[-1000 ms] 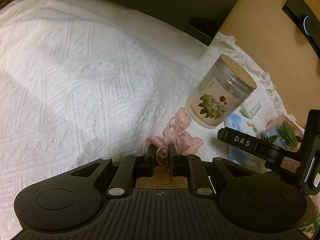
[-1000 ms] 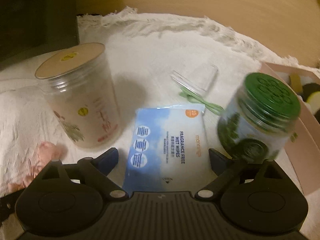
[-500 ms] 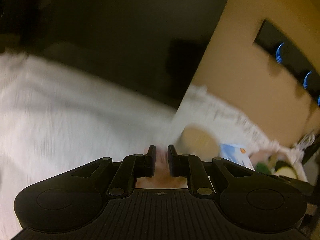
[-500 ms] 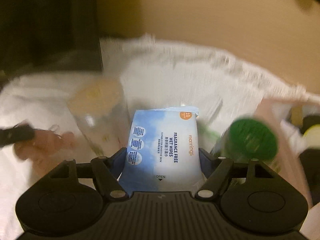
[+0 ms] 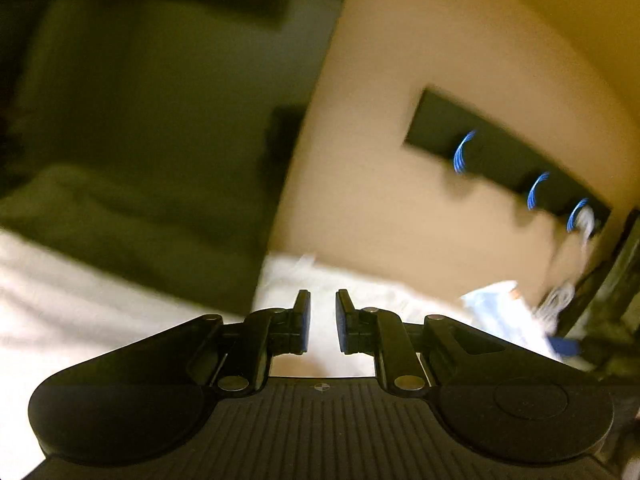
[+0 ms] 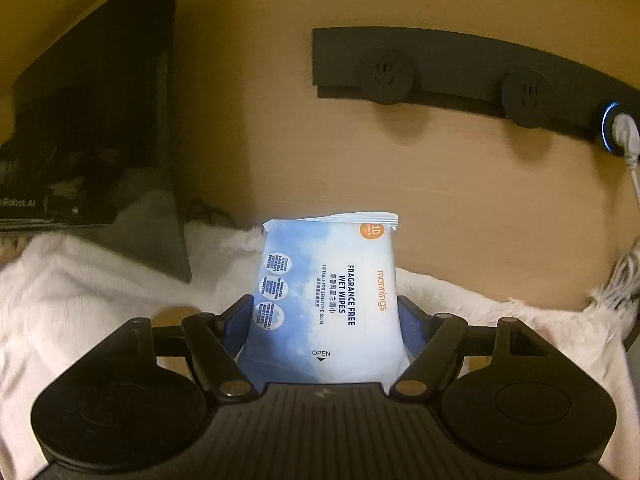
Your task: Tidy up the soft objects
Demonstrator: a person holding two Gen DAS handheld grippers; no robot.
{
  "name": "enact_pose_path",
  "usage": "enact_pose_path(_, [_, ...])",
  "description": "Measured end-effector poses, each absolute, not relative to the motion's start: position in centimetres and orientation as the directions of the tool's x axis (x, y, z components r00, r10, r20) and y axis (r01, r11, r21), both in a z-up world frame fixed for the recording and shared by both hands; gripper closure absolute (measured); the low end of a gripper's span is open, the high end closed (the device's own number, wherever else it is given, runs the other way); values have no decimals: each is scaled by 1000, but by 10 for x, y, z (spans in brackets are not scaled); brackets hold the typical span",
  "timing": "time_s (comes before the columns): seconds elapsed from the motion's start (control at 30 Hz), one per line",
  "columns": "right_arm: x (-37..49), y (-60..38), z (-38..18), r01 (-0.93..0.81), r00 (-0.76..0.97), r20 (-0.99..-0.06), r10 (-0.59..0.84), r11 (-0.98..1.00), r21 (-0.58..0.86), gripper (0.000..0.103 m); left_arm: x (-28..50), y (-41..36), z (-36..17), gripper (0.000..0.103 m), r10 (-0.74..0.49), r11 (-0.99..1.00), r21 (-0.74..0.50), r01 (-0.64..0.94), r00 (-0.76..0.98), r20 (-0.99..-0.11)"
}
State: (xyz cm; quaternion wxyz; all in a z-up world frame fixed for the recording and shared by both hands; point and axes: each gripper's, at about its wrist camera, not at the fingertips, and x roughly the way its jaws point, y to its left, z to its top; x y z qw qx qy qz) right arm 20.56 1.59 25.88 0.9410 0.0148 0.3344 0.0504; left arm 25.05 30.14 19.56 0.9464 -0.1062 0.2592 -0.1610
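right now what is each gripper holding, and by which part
Right gripper: its jaws, which have just been closing, clamp the wet wipes pack by its two long edges, near the OPEN end. Left gripper: shut, nothing seen in it.

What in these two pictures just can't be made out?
Left wrist view: motion blur smears the wet wipes pack near the right edge; its print is unreadable.
Left wrist view: whether the left tool pinches anything; its own body hides the gap's base.
Right wrist view: the white cable runs off the right edge; its end is unseen.
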Motion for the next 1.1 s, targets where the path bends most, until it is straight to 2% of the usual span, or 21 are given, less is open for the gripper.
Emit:
enact_pose_path(0.17, [197, 31, 213, -129, 684, -711, 160, 987, 98, 29, 241, 322, 121, 85, -383, 922, -300, 246, 698, -604])
enact_pose_path(0.33, [202, 67, 160, -146, 600, -778, 186, 982, 122, 29, 244, 319, 70, 84, -333, 942, -260, 211, 649, -684])
enact_pose_path(0.4, [205, 80, 143, -138, 594, -787, 166, 985, 104, 29, 247, 314, 55, 84, -303, 953, -221, 207, 632, -713])
enact_pose_path(0.5, [210, 92, 116, -129, 592, -794, 136, 989, 74, 28, 247, 300, 36, 72, -236, 966, -108, 236, 622, -747])
enact_pose_path(0.57, [213, 94, 99, -125, 569, -811, 133, 989, 74, 28, 244, 293, 33, 72, -212, 962, -44, 269, 635, -743])
enact_pose_path(0.6, [214, 95, 91, -120, 554, -822, 133, 990, 79, 28, 244, 292, 32, 68, -220, 957, -39, 288, 630, -745])
enact_pose_path(0.7, [209, 93, 82, -104, 575, -808, 128, 991, 82, 26, 245, 293, 26, 34, -304, 927, -88, 363, 593, -745])
enact_pose_path(0.73, [208, 92, 80, -100, 583, -802, 128, 991, 86, 24, 248, 291, 25, 28, -330, 917, -107, 384, 579, -746])
enact_pose_path(0.87, [208, 91, 78, -88, 598, -790, 136, 991, 104, 16, 238, 294, 36, 32, -308, 919, -64, 390, 604, -735])
enact_pose_path(0.97, [205, 93, 78, -79, 605, -786, 127, 992, 99, 14, 236, 296, 43, 33, -251, 938, -12, 346, 657, -710])
enact_pose_path(1.1, [204, 96, 78, -74, 610, -784, 116, 993, 89, 13, 247, 304, 27, 32, -276, 939, -81, 333, 597, -753])
